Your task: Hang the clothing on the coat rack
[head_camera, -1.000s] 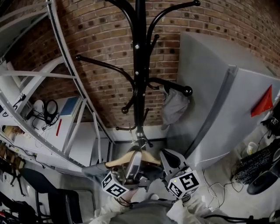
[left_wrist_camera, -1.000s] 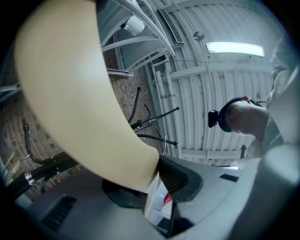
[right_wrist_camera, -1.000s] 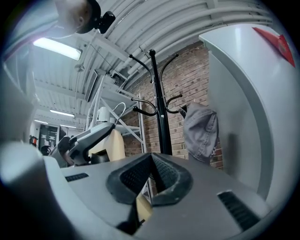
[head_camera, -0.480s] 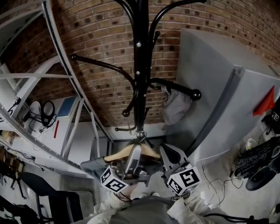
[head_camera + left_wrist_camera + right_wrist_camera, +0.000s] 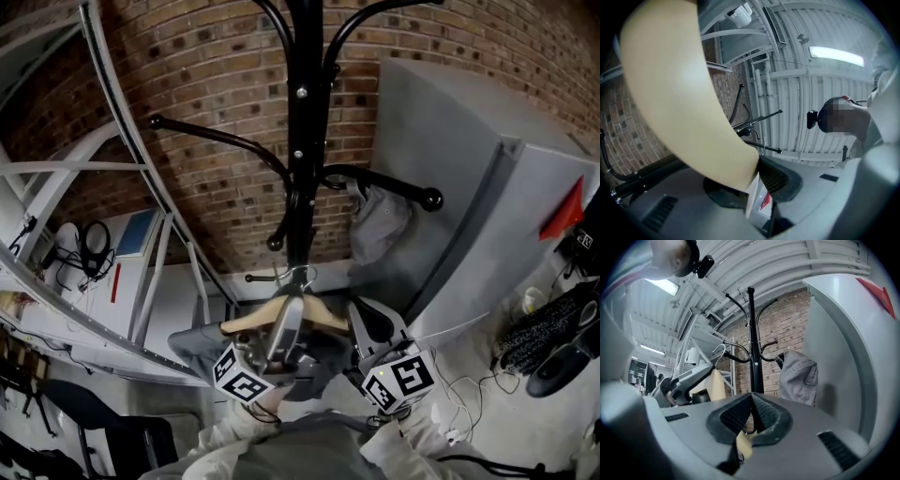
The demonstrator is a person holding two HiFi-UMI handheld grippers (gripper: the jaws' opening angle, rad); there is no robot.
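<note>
A black coat rack stands against the brick wall, and a grey garment hangs from its right arm. Below the pole is a wooden hanger carrying grey clothing, its metal hook close to the pole. My left gripper is shut on the hanger's middle; in the left gripper view the hanger fills the space between the jaws of the left gripper. My right gripper sits at the hanger's right end. In the right gripper view the right gripper has its pads together, with a tan piece wedged in the slit.
A tall grey cabinet with a red triangle stands just right of the rack. White metal shelving runs along the left. Cables and dark objects lie on the floor at the right, and a black chair at lower left.
Both grippers have lifted the hanger and its clothing a little, closer to the rack's pole. Their hold looks the same.
</note>
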